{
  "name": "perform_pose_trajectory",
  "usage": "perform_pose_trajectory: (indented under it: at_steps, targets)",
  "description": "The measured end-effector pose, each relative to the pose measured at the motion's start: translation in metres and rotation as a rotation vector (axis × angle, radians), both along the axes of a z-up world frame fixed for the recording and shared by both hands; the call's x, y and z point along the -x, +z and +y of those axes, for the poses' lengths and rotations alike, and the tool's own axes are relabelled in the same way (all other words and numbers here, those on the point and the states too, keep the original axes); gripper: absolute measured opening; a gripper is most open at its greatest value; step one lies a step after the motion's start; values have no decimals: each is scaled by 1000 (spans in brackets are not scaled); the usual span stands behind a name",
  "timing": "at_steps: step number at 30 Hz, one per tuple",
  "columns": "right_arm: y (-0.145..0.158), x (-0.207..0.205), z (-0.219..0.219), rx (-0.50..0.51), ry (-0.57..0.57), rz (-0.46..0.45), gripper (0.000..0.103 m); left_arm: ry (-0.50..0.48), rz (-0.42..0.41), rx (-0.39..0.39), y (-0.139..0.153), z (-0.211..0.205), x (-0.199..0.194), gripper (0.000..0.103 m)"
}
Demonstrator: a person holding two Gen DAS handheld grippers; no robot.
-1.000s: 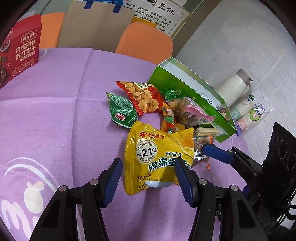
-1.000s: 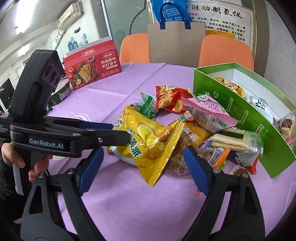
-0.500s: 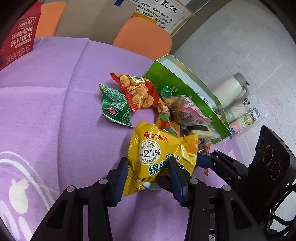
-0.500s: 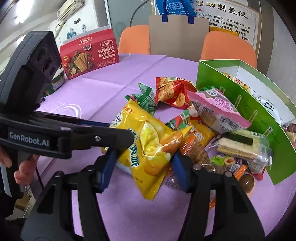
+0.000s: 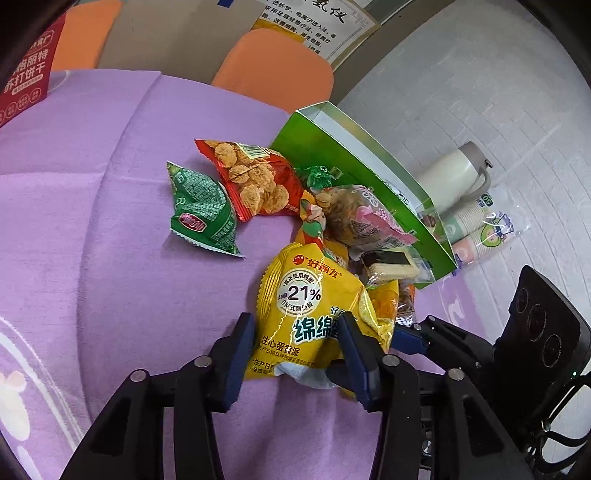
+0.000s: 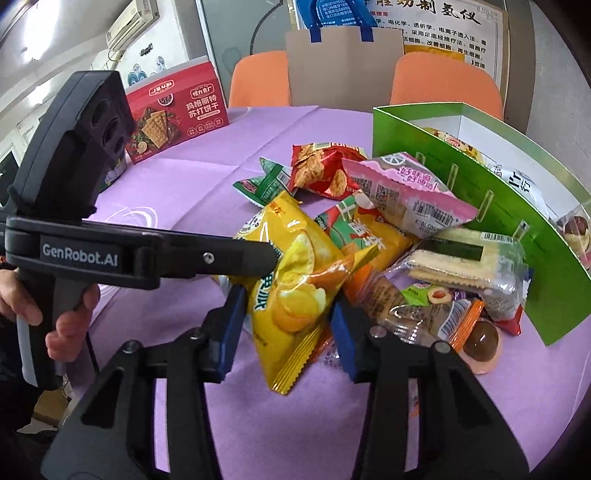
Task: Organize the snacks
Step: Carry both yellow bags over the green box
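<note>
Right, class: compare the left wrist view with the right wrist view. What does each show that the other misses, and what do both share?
Only the left wrist view shows the cream thermos jug and wrapped paper cups past the table edge.

Only the right wrist view shows the person's hand, the wall air conditioner and the brown jelly cup.

Both share the yellow cake packet, pinched by the left gripper and right gripper, plus the green cardboard box.
</note>
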State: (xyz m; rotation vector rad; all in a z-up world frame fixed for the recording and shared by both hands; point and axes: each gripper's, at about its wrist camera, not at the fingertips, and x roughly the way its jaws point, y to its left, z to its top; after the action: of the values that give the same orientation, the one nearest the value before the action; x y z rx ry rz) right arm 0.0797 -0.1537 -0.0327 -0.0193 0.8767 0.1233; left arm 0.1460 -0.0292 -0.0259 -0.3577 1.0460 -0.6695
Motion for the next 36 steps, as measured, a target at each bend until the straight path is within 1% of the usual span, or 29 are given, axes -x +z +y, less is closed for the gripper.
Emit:
perform_pose_trajectory:
  at_steps: [1, 3, 4, 7, 12, 14, 16, 20, 23, 26, 29, 32, 36]
  targets:
    - [1, 2, -2, -4, -7, -2, 44, -4, -5, -2, 2, -2, 2, 33]
    - [4, 5, -4, -12, -11, 3, 42, -18, -42, -34, 11, -8, 10, 29]
    - [8, 7, -6, -23, -15, 2, 42, -21, -56, -38, 16, -10, 14, 28]
    - [25, 17, -7, -27, -10, -37, 42, -24, -86, -4, 34, -10, 21, 26]
    - [68, 25, -14, -14, -12, -138, 42, -44, -200, 25, 81, -22, 24, 26]
    - [87, 24, -21, -5, -25, -183, 42, -50, -241, 39, 100, -31, 17, 26]
    - [101, 21, -29, 7, -45, -216, 42, -53, -264, 53, 113, -42, 8, 26]
    - [121, 11, -50, 20, -87, -262, 42, -65, -289, 64, 132, -66, -15, 26]
    - [125, 1, -69, 8, -118, -270, 42, -73, -278, 69, 134, -85, -35, 26]
    - [123, -11, -86, 2, -152, -264, 42, -79, -253, 70, 128, -101, -55, 26]
    - [117, -25, -105, -15, -181, -251, 42, -82, -226, 64, 120, -116, -75, 26]
    - [108, -38, -124, -45, -211, -225, 42, -84, -206, 43, 109, -129, -94, 26]
    - [95, -49, -140, -49, -239, -192, 42, -90, -174, 16, 94, -143, -114, 26]
